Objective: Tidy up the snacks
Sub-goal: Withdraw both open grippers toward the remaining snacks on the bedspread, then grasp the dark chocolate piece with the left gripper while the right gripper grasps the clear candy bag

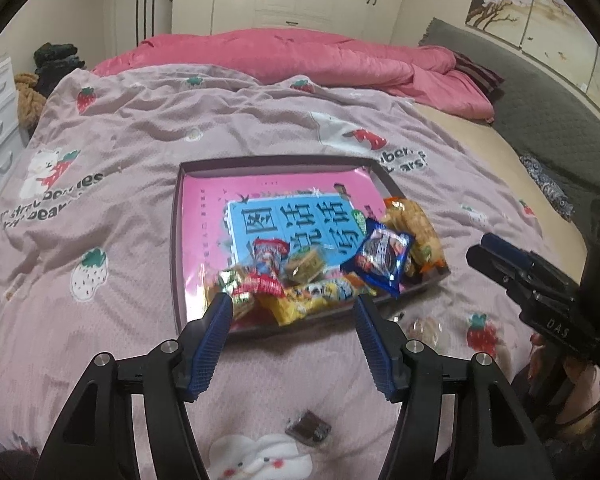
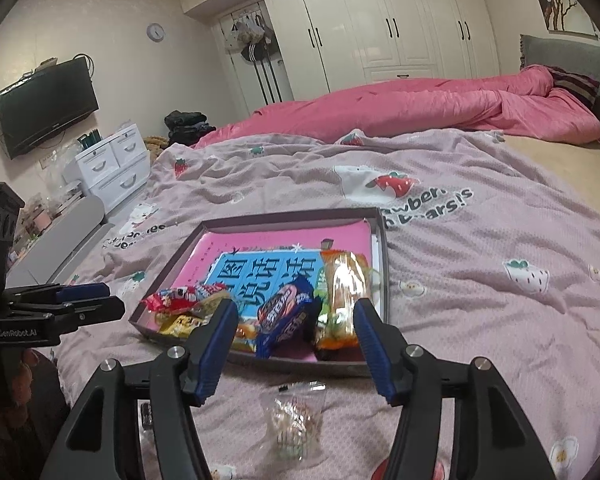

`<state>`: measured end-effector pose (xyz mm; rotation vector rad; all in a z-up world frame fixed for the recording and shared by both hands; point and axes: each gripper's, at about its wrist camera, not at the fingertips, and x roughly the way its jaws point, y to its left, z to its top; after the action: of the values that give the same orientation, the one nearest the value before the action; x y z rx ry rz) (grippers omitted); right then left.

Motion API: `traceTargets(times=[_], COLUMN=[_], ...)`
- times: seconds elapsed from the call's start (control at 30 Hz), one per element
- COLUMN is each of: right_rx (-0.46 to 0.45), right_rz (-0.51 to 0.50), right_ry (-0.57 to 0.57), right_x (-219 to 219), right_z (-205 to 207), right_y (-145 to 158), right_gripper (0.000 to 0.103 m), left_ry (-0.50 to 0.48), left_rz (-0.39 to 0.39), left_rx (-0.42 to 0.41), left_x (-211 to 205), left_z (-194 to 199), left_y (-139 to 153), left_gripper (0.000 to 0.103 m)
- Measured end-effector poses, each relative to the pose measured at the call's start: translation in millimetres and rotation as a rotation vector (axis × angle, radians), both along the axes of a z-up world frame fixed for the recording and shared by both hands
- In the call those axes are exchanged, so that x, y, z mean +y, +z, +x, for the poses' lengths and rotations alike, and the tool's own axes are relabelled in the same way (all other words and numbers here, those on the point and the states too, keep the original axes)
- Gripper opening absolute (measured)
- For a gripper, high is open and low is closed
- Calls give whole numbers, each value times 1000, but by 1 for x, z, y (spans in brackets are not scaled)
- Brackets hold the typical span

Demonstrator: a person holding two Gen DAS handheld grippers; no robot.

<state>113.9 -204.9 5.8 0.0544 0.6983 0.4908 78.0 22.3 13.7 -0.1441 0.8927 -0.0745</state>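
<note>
A shallow dark box (image 1: 177,240) (image 2: 383,264) with a pink and blue printed bottom lies on the bed. Several snack packs are piled at its near end, among them a blue cookie pack (image 1: 382,258) (image 2: 286,316), a yellow pack (image 1: 308,300) and an orange pack (image 2: 342,300). A clear wrapped snack (image 2: 296,424) (image 1: 426,330) lies on the blanket in front of the box. A small dark wrapped snack (image 1: 309,433) lies closer to me. My left gripper (image 1: 294,308) is open and empty above the blanket, just short of the box. My right gripper (image 2: 296,312) is open and empty, above the clear snack.
The bed is covered by a pink strawberry-print blanket (image 1: 140,128). A rolled pink duvet (image 1: 300,56) lies across the far side. A white drawer unit (image 2: 112,168) and a wall TV (image 2: 46,106) stand to the left. White wardrobes (image 2: 380,20) are behind.
</note>
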Motion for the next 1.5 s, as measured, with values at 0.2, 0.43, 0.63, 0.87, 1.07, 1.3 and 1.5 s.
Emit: traceTargets(times=[0.2,0.43,0.63,0.87,1.07,1.3,1.5], right_rx=[28,90,146,222,240,255,255], right_rz=[-25,-68,-126,-217,-296,-324,-280], right_ry=[9,24,35,48,68,88,90], right_x=[4,9,16,27,36,39,35], right_z=[-7,-14,-15,-13,-11,-9,-9], right_y=[-5,-19,-34,-60,-77,-87,-80], right_gripper=[61,61,61,61,60,42,40], left_ry=[-30,-74,-129,-175,-192,-209,-213], left_rz=[-10,17,49,60,50,68,57], left_rx=[58,129,194,246,270,288,275], left_x=[-3,-11,-19,-27,-30,-38,-40], left_z=[-16,-34,-40,-41,-38,-34,-32], left_y=[-14,-36,-56,-77,-91,-102,-102], left_gripper=[64,64,64,64,64,44,38])
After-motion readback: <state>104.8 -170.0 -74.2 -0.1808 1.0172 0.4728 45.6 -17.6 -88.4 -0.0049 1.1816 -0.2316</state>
